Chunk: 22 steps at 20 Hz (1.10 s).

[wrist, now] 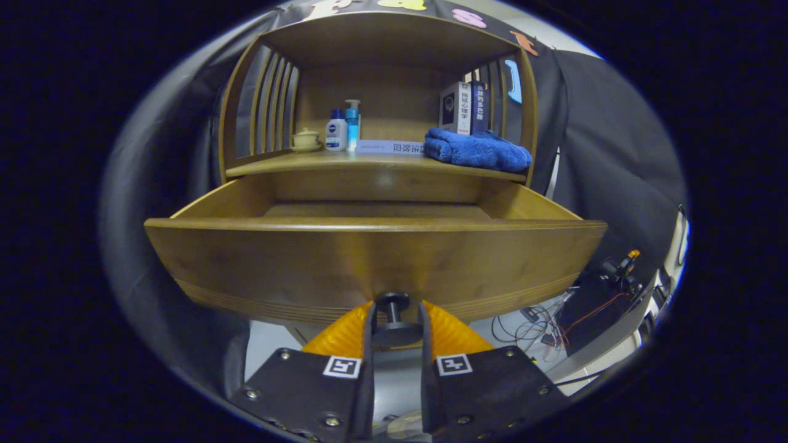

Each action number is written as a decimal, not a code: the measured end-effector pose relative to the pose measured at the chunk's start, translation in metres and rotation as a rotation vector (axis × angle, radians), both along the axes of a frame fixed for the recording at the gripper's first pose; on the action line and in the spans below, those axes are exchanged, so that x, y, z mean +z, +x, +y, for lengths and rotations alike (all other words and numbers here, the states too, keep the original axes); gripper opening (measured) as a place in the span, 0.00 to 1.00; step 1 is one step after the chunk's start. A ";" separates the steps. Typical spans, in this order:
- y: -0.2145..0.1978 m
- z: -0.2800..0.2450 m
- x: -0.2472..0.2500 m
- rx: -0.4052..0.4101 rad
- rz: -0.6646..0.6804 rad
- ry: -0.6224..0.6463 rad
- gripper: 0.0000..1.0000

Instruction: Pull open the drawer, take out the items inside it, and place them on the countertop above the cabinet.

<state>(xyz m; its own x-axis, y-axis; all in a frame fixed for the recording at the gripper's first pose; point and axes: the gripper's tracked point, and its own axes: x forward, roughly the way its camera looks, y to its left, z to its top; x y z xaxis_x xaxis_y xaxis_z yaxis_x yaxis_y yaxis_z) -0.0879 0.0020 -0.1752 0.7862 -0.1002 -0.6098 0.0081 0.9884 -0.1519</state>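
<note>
Tool (397,314) clamped on drawer (375,258) knob (394,317), blue towel (477,151) on countertop (369,163) beyond

Cables (542,326) on floor — tangled (beside dark equipment (594,311)).

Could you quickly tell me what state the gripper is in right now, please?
Gripper: closed on the drawer knob, both fingers against it; the drawer is pulled out.

Chinese characters stand on the spines of the two upright books (463,106) and on the flat book (389,147), too small to read surely.
</note>
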 end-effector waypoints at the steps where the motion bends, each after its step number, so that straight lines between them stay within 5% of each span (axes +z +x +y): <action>1: 0.000 0.002 -0.001 -0.011 0.002 0.007 0.31; 7: -0.001 -0.002 0.004 -0.031 -0.041 0.075 0.31; 14: -0.004 0.001 0.012 -0.051 -0.049 0.068 0.43; 21: 0.014 0.014 0.102 -0.021 -0.260 0.027 0.82; 22: 0.020 0.014 0.118 -0.025 -0.290 0.018 0.81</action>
